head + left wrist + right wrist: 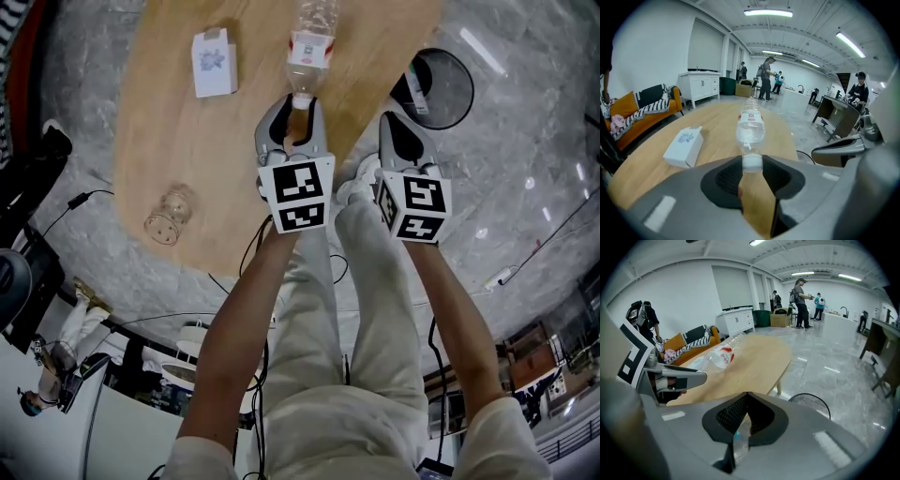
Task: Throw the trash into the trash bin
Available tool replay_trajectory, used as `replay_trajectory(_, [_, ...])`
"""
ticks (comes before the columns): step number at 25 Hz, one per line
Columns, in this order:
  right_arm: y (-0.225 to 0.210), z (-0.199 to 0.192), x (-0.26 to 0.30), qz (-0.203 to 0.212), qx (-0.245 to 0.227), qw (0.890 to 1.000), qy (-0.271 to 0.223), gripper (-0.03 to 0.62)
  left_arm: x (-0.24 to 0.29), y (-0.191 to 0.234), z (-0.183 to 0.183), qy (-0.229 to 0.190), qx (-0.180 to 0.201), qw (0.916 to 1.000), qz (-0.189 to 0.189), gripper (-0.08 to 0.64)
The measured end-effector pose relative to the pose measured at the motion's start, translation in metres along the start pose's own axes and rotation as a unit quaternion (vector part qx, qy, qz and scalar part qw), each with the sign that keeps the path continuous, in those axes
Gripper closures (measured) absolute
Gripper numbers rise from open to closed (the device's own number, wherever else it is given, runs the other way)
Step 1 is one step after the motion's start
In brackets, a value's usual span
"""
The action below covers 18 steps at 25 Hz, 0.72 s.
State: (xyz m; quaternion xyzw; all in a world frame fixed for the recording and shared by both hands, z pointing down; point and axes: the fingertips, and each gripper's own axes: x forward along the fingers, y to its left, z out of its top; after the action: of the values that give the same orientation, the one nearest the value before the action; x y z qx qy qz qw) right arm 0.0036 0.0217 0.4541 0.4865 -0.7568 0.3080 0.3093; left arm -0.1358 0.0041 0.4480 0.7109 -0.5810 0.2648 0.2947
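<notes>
I'm working in what looks like a big open-plan office or lab hall. Long strip lights [768, 13] run along a white ceiling with exposed ducting, and the polished grey stone floor [834, 366] stretches far back. On the left stand an orange sofa [644, 110] and a white cabinet [699, 86]. At the far end several people [767, 77] stand near a cardboard box [743, 89], and on the right someone is at a dark desk [836, 117]. Loose cables [84, 199] trail on the floor beside the oval wooden surface [717, 126].

box [214, 64] lies left of bottle [312, 42] on the table [187, 141]; trash bin [471, 89] stands beside the table's right edge.
</notes>
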Motion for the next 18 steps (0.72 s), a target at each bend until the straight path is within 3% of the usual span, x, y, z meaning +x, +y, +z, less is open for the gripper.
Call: replay_trajectory(18, [-0.1,-0.025,-0.037,-0.055,0.058,0.997,-0.006,0.566,0.024,-0.114,0.015,0.01,0.059,0.9959,-0.068,0.414])
